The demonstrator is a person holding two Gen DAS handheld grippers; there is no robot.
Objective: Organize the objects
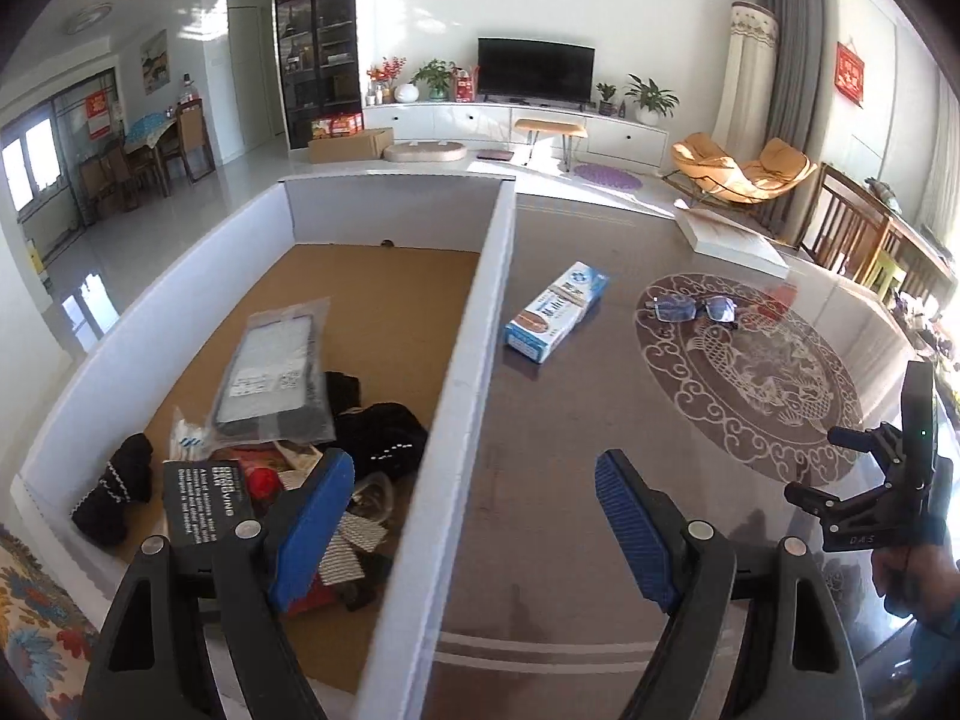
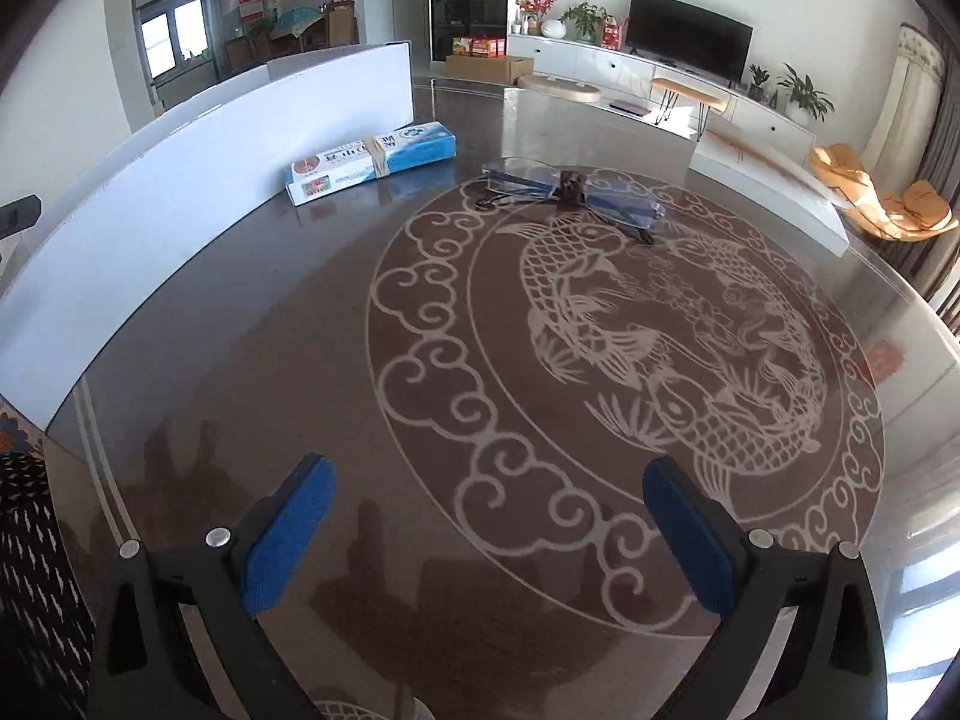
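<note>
Objects to sort lie on both sides of the white box [image 1: 474,324], my landmark. My left gripper [image 1: 474,531] straddles its near wall, jaws apart and empty; my right gripper [image 2: 489,531] hangs over the bare glass table [image 2: 288,372], jaws wide, holding nothing. Beyond it, outside the box, sit a blue carton [image 2: 372,162] and, farther off, eyeglasses [image 2: 570,189]. Only the left view shows the box's inside: a bagged phone case [image 1: 273,378], black socks [image 1: 384,435] and a black card [image 1: 207,501], the pile beneath partly hidden and hard to identify.
</note>
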